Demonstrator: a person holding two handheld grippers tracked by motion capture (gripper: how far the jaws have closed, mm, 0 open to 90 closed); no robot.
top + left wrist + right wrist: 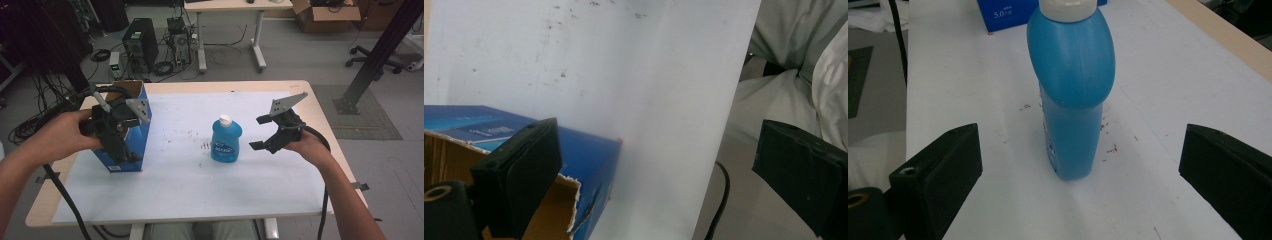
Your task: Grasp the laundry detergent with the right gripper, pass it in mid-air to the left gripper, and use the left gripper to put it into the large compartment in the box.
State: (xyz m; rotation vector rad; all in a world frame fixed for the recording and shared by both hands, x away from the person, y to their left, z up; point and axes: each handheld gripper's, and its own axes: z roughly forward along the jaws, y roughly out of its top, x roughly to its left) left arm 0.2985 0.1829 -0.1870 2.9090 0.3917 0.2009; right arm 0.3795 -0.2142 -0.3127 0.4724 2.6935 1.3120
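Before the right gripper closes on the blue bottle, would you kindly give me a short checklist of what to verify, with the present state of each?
1. Right gripper jaws open wider than the blue bottle: ok; in the right gripper view they stand well apart on either side of it.
2. Bottle upright on the white sheet: ok.
3. White cap closed: cannot tell.
4. Bottle between the jaws: not ok; it stands ahead of them, untouched.
5. Left gripper away from the bottle: ok; it is at the blue box, jaws open, one jaw over the torn opening.
6. Box steadied: cannot tell.
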